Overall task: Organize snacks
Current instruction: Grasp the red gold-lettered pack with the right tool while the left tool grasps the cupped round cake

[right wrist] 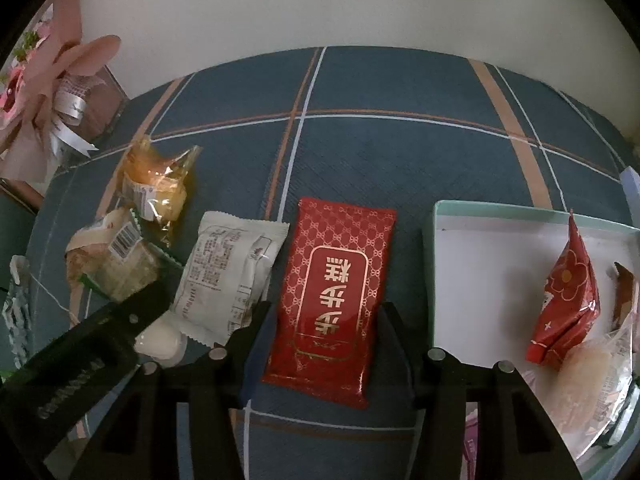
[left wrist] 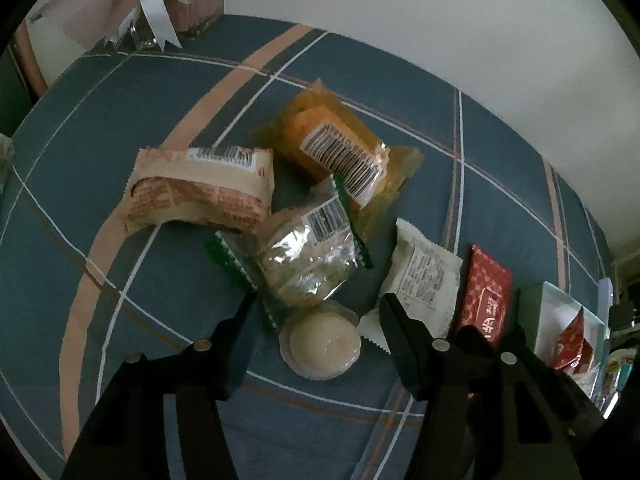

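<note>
Here, the right gripper (right wrist: 326, 314) straddled the red packet (right wrist: 335, 292) on the plaid cloth (right wrist: 400, 152), jaws apart, not quite pressing it. The left gripper (left wrist: 318, 306), jaws apart, bracketed the round white cake (left wrist: 323, 345). The mint tray (right wrist: 436, 264) lay just beside the red packet.

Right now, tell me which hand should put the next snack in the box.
Probably the right. The right gripper already straddles the red packet, which lies right beside the box. The left gripper straddles the round white snack, farther from it.
</note>
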`<state>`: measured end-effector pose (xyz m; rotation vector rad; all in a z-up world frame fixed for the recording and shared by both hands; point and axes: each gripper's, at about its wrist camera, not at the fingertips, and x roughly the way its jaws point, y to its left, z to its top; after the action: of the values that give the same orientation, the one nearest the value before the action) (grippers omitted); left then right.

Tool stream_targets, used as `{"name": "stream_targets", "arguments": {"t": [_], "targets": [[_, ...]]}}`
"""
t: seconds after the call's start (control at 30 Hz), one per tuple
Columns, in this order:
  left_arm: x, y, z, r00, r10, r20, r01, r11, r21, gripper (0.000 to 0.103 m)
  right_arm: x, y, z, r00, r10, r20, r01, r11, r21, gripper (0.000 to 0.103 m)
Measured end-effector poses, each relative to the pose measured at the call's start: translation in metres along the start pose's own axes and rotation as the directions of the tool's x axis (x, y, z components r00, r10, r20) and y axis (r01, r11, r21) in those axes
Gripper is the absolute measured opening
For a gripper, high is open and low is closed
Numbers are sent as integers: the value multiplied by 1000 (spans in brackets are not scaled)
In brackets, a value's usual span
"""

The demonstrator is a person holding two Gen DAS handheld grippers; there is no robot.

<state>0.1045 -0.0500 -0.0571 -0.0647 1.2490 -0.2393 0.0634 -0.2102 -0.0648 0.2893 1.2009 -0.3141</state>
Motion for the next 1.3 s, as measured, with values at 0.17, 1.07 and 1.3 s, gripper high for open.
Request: {"name": "stream_targets", "arguments": {"t": [0.17,1.07,1.3], "targets": [[-1,2,1,1000,-2,-5,2,1000,-2,49,-6,5,0,1000,8,12,-7,1000,-19,50],[15,20,7,998,-21,-51,19,999,-36,37,1,-5,-1,1000,-6,-18,6,1000,-8,46],[17,37,11,998,17,-54,-20,998,-55,37,5,-16,-1,999,31,-34,-30,999,27,46]]}}
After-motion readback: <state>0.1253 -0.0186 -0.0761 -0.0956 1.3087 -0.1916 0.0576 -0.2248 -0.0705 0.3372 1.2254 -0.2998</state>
